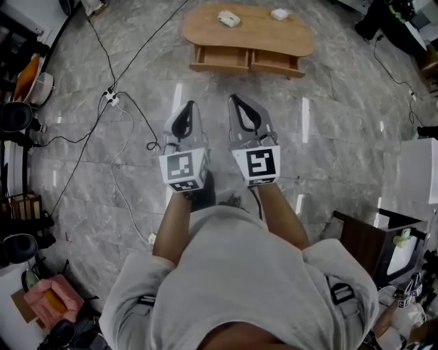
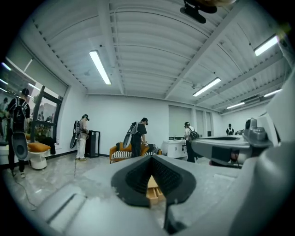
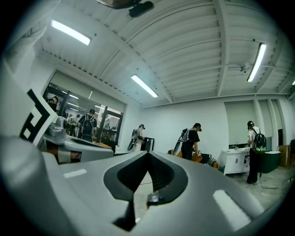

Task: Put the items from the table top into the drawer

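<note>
A low wooden table (image 1: pixel 253 34) stands far ahead on the marble floor. On its top lie two white items, one (image 1: pixel 228 18) near the middle and one (image 1: pixel 280 14) further right. Under the top, the left drawer (image 1: pixel 220 59) and the right drawer (image 1: pixel 276 63) are pulled out. My left gripper (image 1: pixel 188 104) and right gripper (image 1: pixel 235 98) are held level, side by side in front of my chest, well short of the table. Both are shut and hold nothing. In the left gripper view the table (image 2: pixel 153 190) shows small through the gap behind the closed tips of the left gripper (image 2: pixel 152 157). The right gripper (image 3: pixel 148 153) shows the same closed tips.
Black and white cables and a power strip (image 1: pixel 111 99) lie on the floor to the left. A dark cabinet (image 1: pixel 369 246) stands at the right and a pink object (image 1: pixel 46 301) at the lower left. Several people stand by a striped sofa (image 2: pixel 120 152) at the far wall.
</note>
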`<action>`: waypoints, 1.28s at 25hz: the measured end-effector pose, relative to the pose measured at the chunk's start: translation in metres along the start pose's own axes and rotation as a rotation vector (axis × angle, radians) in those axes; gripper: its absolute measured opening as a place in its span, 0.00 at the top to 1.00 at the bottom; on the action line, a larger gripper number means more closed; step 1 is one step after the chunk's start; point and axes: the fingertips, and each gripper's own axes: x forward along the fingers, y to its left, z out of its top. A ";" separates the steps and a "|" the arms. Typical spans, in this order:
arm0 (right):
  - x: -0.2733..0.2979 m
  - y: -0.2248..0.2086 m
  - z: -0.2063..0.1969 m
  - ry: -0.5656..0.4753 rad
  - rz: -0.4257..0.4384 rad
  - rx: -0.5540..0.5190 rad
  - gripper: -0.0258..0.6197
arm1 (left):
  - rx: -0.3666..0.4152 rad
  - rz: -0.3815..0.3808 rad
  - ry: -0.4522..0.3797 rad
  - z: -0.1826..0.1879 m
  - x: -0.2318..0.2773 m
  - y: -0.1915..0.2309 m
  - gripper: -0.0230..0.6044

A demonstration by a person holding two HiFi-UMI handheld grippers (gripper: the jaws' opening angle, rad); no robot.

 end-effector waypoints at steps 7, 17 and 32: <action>0.116 -0.002 -0.010 0.026 -0.016 0.003 0.95 | -0.029 -0.034 0.018 -0.003 0.089 0.079 0.93; 0.250 0.007 -0.011 0.086 -0.064 -0.021 0.95 | -0.068 -0.131 0.057 0.001 0.187 0.173 0.93; 0.377 -0.053 -0.048 0.130 -0.098 0.011 0.95 | 0.002 -0.275 0.071 0.002 0.324 0.213 0.93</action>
